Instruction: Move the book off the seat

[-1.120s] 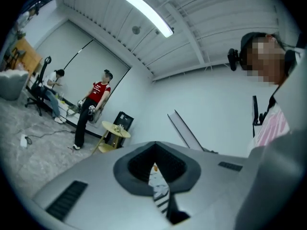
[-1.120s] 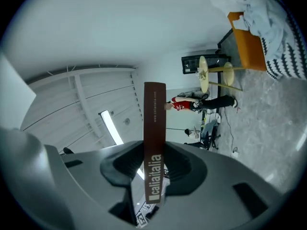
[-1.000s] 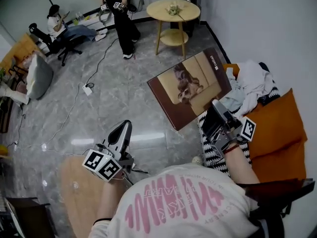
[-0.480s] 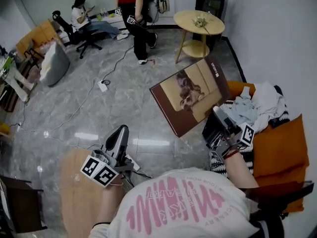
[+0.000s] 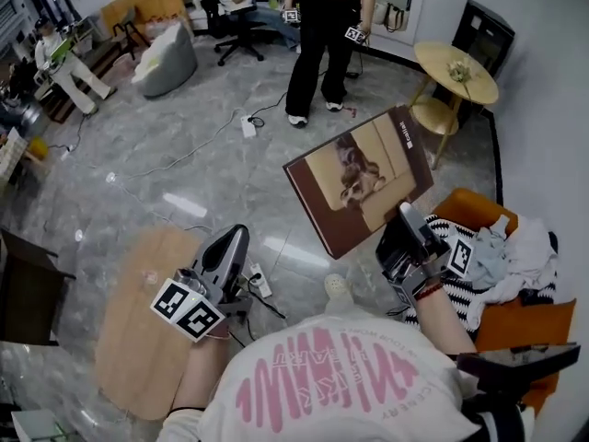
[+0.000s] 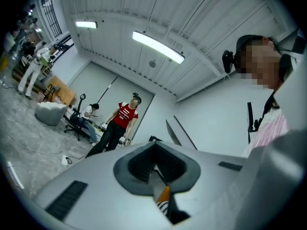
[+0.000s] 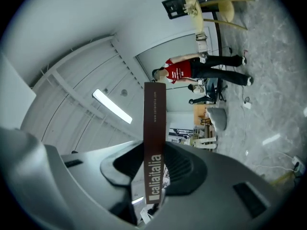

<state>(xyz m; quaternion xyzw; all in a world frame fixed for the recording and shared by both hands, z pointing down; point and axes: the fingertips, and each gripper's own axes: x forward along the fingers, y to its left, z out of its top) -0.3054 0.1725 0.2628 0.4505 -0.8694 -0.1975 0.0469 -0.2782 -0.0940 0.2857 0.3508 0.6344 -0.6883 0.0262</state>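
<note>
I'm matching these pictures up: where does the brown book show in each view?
Head view: book right of centre, tilted, held by the right gripper.
Right gripper view: its spine upright at centre, between the jaws.
Left gripper view: not clearly in it.
Shared landmark: the person in the red top.

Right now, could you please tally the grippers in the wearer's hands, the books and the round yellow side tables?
Grippers: 2, the left gripper and the right gripper
Book: 1
Round yellow side table: 1
Total: 4
</note>
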